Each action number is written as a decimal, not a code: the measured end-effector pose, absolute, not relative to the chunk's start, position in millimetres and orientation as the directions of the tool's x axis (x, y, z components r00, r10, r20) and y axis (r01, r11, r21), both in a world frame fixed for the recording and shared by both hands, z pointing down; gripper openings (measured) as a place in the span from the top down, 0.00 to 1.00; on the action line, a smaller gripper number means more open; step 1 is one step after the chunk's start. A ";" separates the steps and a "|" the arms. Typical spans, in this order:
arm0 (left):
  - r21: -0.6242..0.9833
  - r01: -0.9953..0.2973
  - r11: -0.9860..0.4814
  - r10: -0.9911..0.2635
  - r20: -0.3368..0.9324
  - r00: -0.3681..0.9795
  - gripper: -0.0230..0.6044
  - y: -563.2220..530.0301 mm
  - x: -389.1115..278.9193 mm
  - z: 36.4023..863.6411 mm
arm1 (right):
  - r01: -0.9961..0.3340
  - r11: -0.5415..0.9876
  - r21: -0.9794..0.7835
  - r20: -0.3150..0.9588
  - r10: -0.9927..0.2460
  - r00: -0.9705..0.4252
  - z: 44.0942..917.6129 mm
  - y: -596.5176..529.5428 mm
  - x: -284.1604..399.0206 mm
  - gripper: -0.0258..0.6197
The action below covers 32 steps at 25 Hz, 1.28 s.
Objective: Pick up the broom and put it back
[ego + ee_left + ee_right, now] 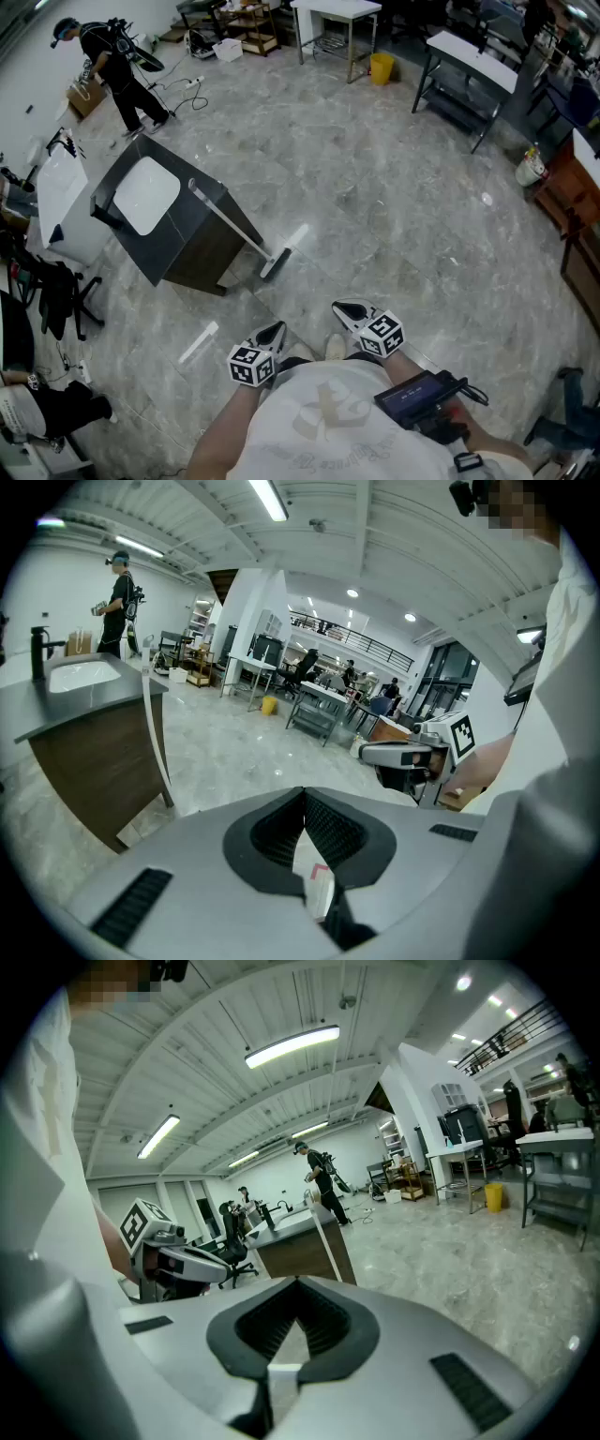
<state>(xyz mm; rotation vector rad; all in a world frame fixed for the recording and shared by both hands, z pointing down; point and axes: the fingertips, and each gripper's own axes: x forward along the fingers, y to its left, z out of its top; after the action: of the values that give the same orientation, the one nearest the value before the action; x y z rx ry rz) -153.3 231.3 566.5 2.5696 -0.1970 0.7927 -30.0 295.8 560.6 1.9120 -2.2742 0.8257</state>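
Note:
The broom leans against a dark sink cabinet (202, 248); its white handle (225, 220) slants down to the head (275, 263) on the floor. Both grippers hang close to the person's torso, well short of the broom and apart from it. My left gripper (275, 330) is shut with nothing in it, and so is my right gripper (345, 309). In the left gripper view the jaws (304, 794) meet, with the handle (155, 742) and cabinet (84, 752) ahead at left. The right gripper view shows closed jaws (298, 1283) and the cabinet (300, 1246) farther off.
A person (117, 66) stands at the far back left. A black office chair (56, 291) is at the left edge. White tables (337, 14) and a yellow bin (381, 67) stand at the back. Pale strips (199, 342) lie on the marble floor.

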 end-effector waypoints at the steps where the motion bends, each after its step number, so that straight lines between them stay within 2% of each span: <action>1: 0.368 -0.259 -0.893 -0.007 0.564 0.826 0.94 229.6 -151.6 565.7 | -0.927 0.078 -0.367 0.359 -0.907 -0.219 558.3 294.5 -25.9 0.93; 6: 0.365 -0.255 -0.896 -0.006 0.562 0.827 0.94 228.7 -143.1 564.8 | -0.923 0.058 -0.381 0.322 -0.927 -0.191 553.3 292.3 -11.3 0.93; 32: 0.391 -0.285 -0.875 -0.012 0.570 0.822 0.94 205.5 -114.6 573.9 | -0.927 0.047 -0.371 0.412 -0.887 -0.210 570.6 266.9 21.7 0.93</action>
<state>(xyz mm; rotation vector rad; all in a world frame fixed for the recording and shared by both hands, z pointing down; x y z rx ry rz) -114.6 205.5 573.9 2.5348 -0.2202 0.7884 21.7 266.9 570.6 1.9288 -2.2202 0.8838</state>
